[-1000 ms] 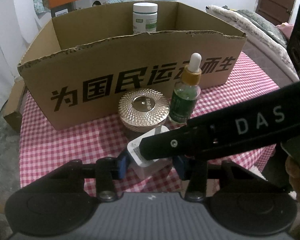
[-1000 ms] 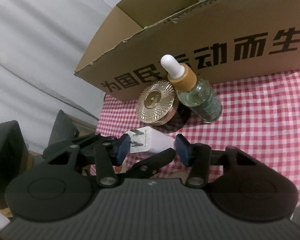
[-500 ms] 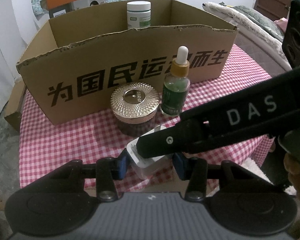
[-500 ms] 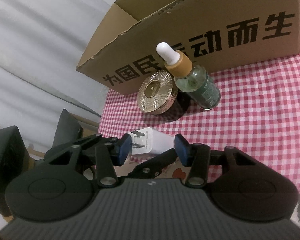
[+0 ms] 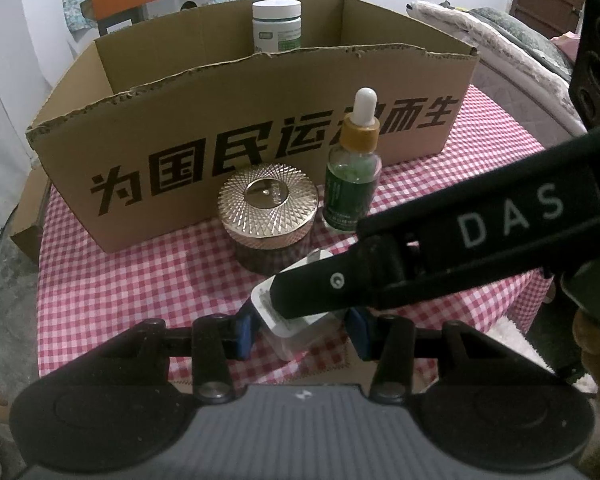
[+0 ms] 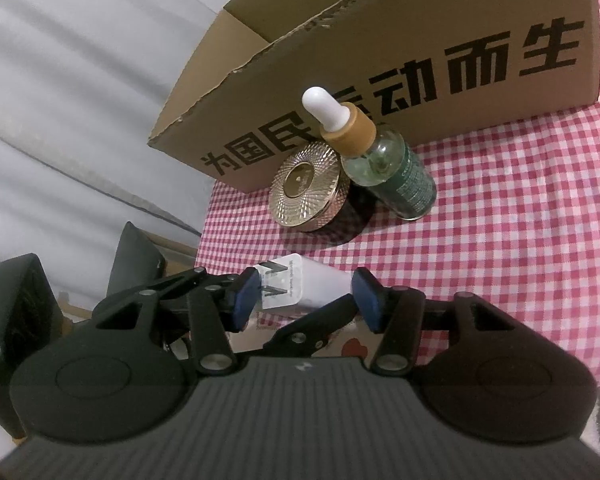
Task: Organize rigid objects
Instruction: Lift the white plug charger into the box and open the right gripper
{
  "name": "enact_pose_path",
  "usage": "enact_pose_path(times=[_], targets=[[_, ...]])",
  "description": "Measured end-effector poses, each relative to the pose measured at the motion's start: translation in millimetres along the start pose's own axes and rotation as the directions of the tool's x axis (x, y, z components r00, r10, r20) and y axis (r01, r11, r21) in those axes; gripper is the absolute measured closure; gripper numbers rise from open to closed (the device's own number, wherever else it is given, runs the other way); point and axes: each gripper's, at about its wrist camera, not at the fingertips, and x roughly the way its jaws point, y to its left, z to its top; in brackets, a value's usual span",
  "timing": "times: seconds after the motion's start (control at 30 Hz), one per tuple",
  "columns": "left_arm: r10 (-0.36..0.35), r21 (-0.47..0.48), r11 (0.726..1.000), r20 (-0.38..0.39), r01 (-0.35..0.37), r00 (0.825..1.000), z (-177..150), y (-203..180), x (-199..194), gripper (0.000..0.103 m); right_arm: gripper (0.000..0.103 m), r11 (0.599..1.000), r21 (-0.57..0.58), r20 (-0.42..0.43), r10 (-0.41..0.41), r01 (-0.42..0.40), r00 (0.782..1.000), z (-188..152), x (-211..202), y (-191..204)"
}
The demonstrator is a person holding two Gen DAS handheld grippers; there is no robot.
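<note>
i held the light, hard, smooth charger [image 5: 296,320] by its flat sides in front of the box [image 5: 260,120], left claw [image 5: 300,330] gripping it while the right claw [image 6: 306,300] was opening around it.

Both views looked forward and steeply down from close above a checked tablecloth [image 5: 148,280]. The left wrist camera faced the cardboard box [image 5: 260,112] squarely; the right wrist camera looked from the right, tilted, seeing that box [image 6: 420,40] obliquely. They shared the white charger [image 5: 296,320] [image 6: 300,284], gold-lidded jar [image 5: 266,210] [image 6: 308,186] and dropper bottle [image 5: 352,172] [image 6: 380,156]
</note>
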Motion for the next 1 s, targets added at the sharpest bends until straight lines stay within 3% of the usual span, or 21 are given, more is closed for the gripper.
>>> enact_pose_path(times=[0.73, 1.0], targets=[[0.022, -0.013, 1.000, 0.025, -0.022, 0.999, -5.1, 0.4, -16.9, 0.056, 0.052, 1.000, -0.027, 0.005, 0.016, -0.016, 1.000, -0.4, -2.0, 9.8], [0.030, -0.011, 1.000, 0.112, -0.029, 0.993, 2.5, -0.8, -55.1, 0.056, 0.052, 0.993, -0.113, 0.040, 0.047, -0.043, 0.998, 3.5, -19.5, 39.3]])
